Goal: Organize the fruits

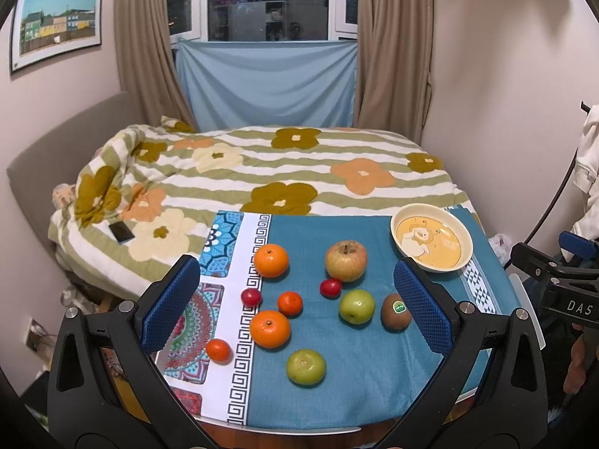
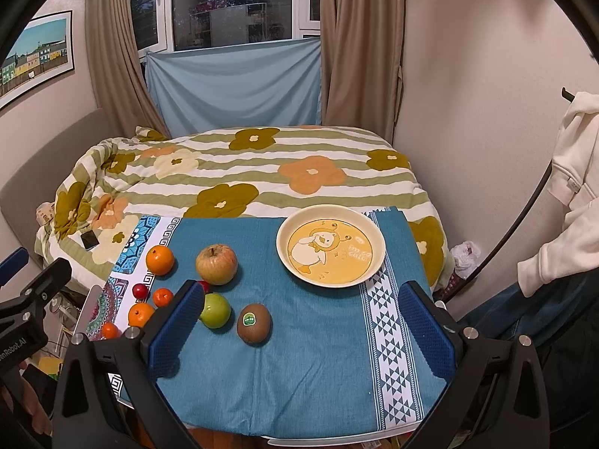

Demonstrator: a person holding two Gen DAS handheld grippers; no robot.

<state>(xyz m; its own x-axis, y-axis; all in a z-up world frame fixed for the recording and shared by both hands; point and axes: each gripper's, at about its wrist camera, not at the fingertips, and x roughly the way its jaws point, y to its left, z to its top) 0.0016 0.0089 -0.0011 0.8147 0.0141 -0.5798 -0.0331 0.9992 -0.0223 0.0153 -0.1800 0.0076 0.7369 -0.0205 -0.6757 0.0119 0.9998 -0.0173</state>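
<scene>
Fruit lies loose on a blue tablecloth (image 1: 359, 381): a large apple (image 1: 345, 260), two green apples (image 1: 356, 306) (image 1: 306, 366), a kiwi with a sticker (image 1: 395, 311), several oranges and tangerines (image 1: 269, 328), and two small red fruits (image 1: 330, 287). An empty yellow bowl with a duck picture (image 1: 431, 237) stands at the far right of the cloth. My left gripper (image 1: 299, 307) is open and empty above the fruit. My right gripper (image 2: 301, 323) is open and empty, held over the cloth between the kiwi (image 2: 254, 323) and the bowl (image 2: 331, 249).
A bed with a flowered quilt (image 1: 262, 172) lies beyond the table, with a phone (image 1: 121, 232) on it. Walls close in at the right; a white garment (image 2: 576, 172) hangs there. The table's front edge (image 1: 299, 430) is just below the grippers.
</scene>
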